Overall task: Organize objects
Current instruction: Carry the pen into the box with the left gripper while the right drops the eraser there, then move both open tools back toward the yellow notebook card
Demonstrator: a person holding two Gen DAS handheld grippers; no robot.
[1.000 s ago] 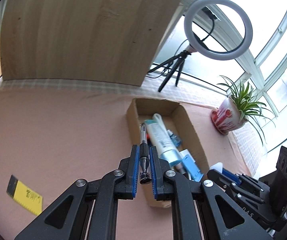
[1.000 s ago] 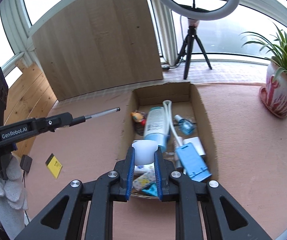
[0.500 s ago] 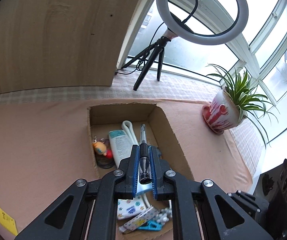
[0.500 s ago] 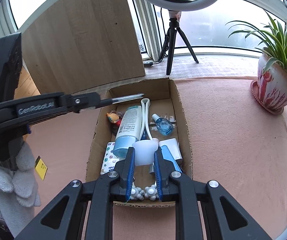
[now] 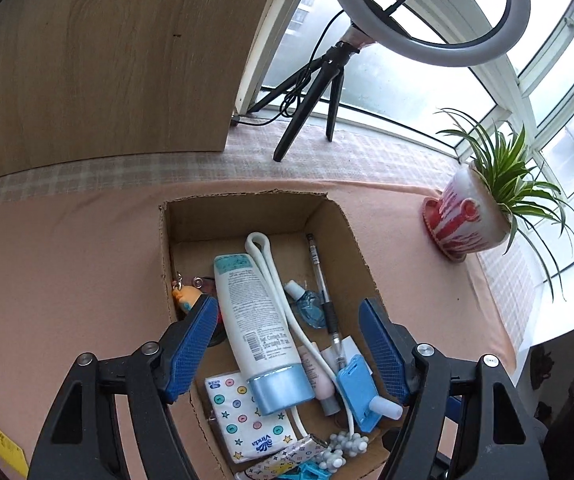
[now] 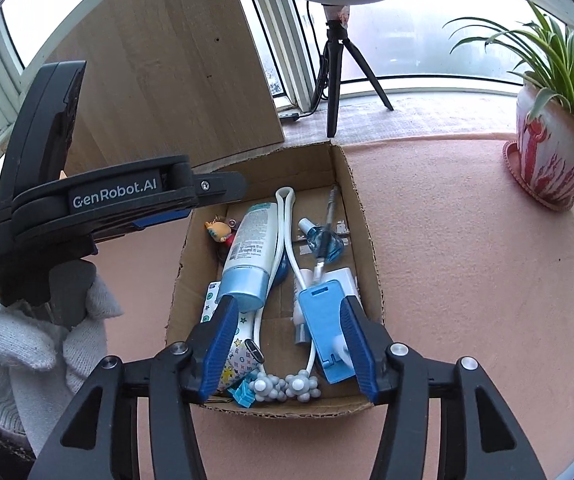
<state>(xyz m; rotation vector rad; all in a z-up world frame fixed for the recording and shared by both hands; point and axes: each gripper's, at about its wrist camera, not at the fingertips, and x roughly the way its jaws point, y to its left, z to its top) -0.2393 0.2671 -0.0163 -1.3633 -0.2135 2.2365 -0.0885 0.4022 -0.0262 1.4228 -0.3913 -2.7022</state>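
Now I see my left gripper [image 5: 287,352] spread wide and empty over the cardboard box [image 5: 343,224]; the pen [image 5: 321,288] lies inside along the right wall, tip toward me, resting across the small blue bottle [image 5: 309,306]. My right gripper [image 6: 283,344] is also released, jaws parted over the near end of the box; a little white cap [image 6: 337,346] sits on the blue stand [image 6: 323,320] just beside its right finger. The big lotion tube [image 5: 259,320] lies left of the pen.

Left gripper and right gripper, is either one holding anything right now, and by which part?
Nothing is held. The left gripper and right gripper are both open above the cardboard box; the pen lies inside it.
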